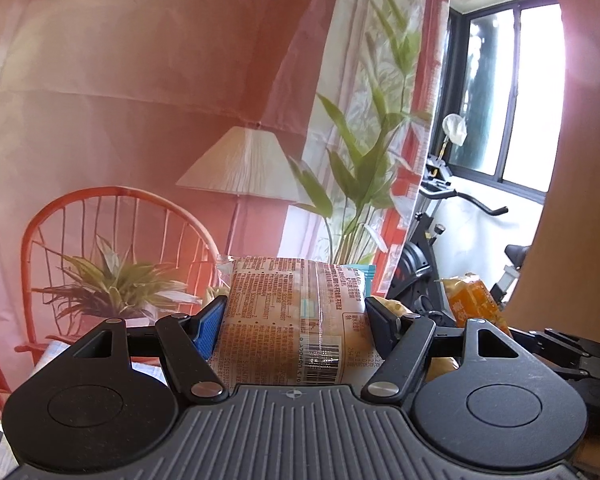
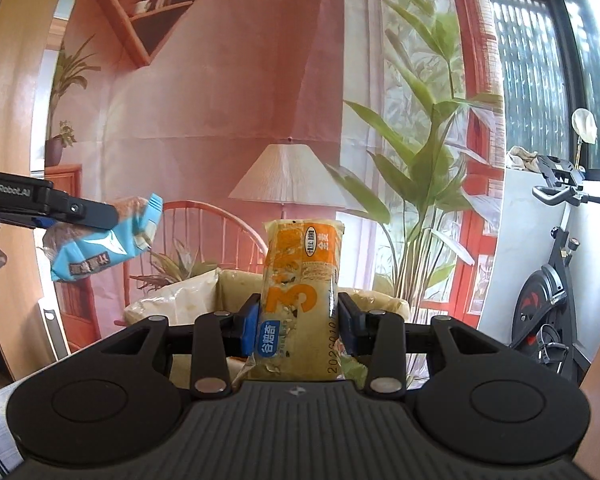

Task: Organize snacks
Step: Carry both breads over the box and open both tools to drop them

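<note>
My left gripper [image 1: 296,320] is shut on a wide snack packet [image 1: 296,300], whose printed back with a barcode faces the camera. In the right wrist view the same packet [image 2: 104,244] shows its light blue front, held in the air at the far left by the left gripper [image 2: 100,220]. My right gripper [image 2: 298,320] is shut on a narrow orange and yellow snack packet [image 2: 300,276] that stands upright between the blue pads. That orange packet [image 1: 474,300] also shows at the right of the left wrist view.
A cream open bag [image 2: 380,300] and a white plastic bag [image 2: 172,300] lie just beyond the right gripper. A printed backdrop [image 2: 220,100] of a room hangs behind. An exercise bike [image 2: 548,280] stands by the window at the right. A wooden panel [image 1: 572,160] borders the right.
</note>
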### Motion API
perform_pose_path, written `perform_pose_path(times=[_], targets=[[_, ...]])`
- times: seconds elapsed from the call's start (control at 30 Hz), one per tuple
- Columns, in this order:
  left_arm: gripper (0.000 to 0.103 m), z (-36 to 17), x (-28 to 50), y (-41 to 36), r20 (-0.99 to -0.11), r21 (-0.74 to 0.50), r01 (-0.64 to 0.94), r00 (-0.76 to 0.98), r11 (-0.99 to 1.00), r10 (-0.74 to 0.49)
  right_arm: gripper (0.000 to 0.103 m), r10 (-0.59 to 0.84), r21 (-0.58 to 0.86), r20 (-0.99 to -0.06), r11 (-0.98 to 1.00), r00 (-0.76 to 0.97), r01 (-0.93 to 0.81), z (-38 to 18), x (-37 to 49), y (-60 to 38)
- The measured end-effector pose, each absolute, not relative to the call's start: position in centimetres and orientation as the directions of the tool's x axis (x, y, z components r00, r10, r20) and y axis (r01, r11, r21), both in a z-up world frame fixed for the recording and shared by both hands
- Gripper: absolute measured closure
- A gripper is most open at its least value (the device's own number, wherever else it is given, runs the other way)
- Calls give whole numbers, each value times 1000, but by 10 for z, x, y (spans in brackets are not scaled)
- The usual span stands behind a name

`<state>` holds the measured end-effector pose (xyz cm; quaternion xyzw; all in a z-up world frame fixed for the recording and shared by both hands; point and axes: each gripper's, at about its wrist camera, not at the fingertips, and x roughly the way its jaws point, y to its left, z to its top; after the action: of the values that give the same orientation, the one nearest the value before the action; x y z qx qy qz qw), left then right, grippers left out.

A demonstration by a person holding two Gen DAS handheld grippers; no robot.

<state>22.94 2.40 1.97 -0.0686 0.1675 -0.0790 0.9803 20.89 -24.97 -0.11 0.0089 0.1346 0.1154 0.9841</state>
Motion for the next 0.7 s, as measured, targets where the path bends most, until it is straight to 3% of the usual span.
perform_pose_path(times=[0.2, 0.7], targets=[[29, 9, 279, 11, -350, -122, 123, 923, 985, -159, 62, 213, 63, -282, 977, 935, -203, -8, 253, -251], [29, -37, 344, -3, -478, -66, 137, 865, 988, -152, 60, 202, 117, -432, 979, 879, -168, -64, 318, -257]])
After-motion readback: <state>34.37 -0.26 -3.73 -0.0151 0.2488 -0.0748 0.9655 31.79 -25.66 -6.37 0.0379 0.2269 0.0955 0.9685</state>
